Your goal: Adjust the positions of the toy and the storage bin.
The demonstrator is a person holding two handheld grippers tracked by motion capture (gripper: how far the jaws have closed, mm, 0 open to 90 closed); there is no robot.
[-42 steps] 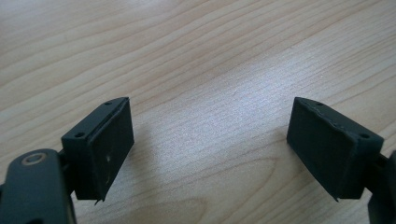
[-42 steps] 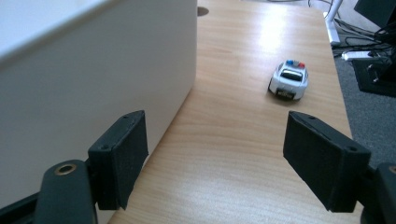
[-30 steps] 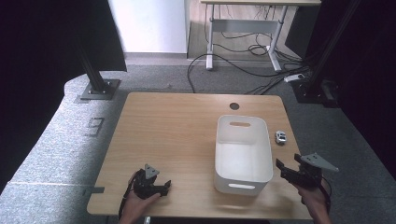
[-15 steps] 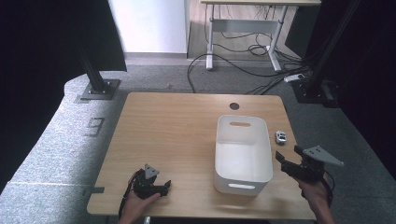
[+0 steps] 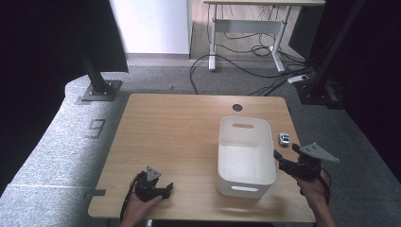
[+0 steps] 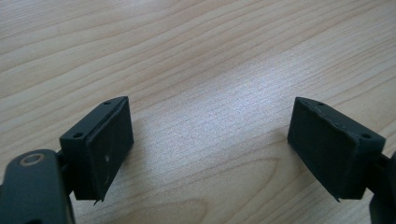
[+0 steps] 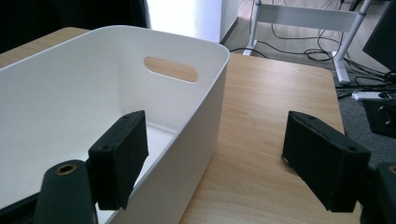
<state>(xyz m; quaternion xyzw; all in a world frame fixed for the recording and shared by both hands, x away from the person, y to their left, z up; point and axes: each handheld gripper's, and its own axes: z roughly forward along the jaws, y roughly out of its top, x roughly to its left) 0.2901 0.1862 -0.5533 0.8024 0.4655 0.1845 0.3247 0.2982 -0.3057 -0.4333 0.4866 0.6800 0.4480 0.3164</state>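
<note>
A white plastic bin (image 5: 243,161) with handle slots stands empty on the right half of the wooden table (image 5: 179,127). A small white-and-dark object (image 5: 283,138), like a toy car, lies on the table just right of the bin. My right gripper (image 5: 287,154) is open beside the bin's right wall. In the right gripper view it (image 7: 219,158) straddles that wall of the bin (image 7: 70,93), one jaw over the inside and the other over the table. My left gripper (image 5: 166,190) rests open near the front left edge, with bare wood between its fingers (image 6: 208,144).
A round cable hole (image 5: 237,107) sits near the table's far edge. Beyond the table are a grey floor, loose cables (image 5: 246,66), another desk's legs (image 5: 246,21) and black stands (image 5: 97,80).
My right gripper has crept a little forward and left along the bin's right side. The left gripper has stayed put.
</note>
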